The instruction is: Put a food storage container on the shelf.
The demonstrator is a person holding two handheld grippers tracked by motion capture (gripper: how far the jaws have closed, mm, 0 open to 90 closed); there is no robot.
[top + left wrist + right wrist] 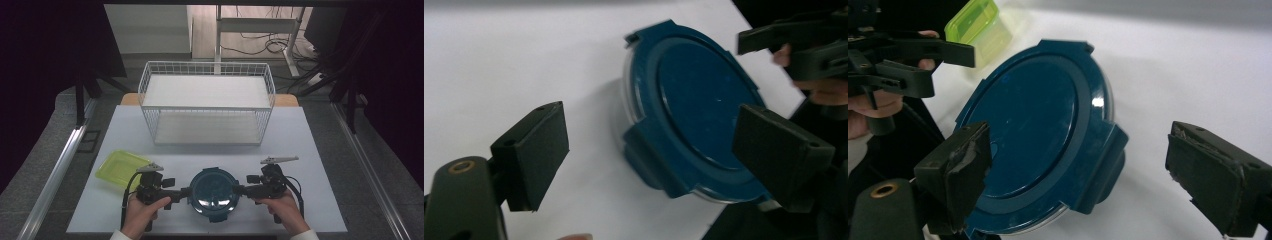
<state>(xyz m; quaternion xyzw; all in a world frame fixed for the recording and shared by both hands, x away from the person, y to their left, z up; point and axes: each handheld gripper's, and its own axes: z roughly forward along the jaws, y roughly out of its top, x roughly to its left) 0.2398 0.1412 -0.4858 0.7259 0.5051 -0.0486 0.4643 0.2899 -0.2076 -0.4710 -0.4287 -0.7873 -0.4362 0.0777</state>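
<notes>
I have the round blue-lidded container (213,194) at the table's (310,150) near edge, flanked by my left gripper (184,193) and right gripper (241,189); both stand with jaws apart, gripping nothing. I judge its side latches still clamped, so opening remains undone. Count: one blue container, one green box (119,167), one wire basket (207,102), two grippers.

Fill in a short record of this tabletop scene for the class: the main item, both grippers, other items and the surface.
main item: round container with dark blue lid, near table edge
left gripper: open, at the container's left side
right gripper: open, at the container's right side
other items: yellow-green tray front left; white wire basket at the back
surface: white table
</notes>
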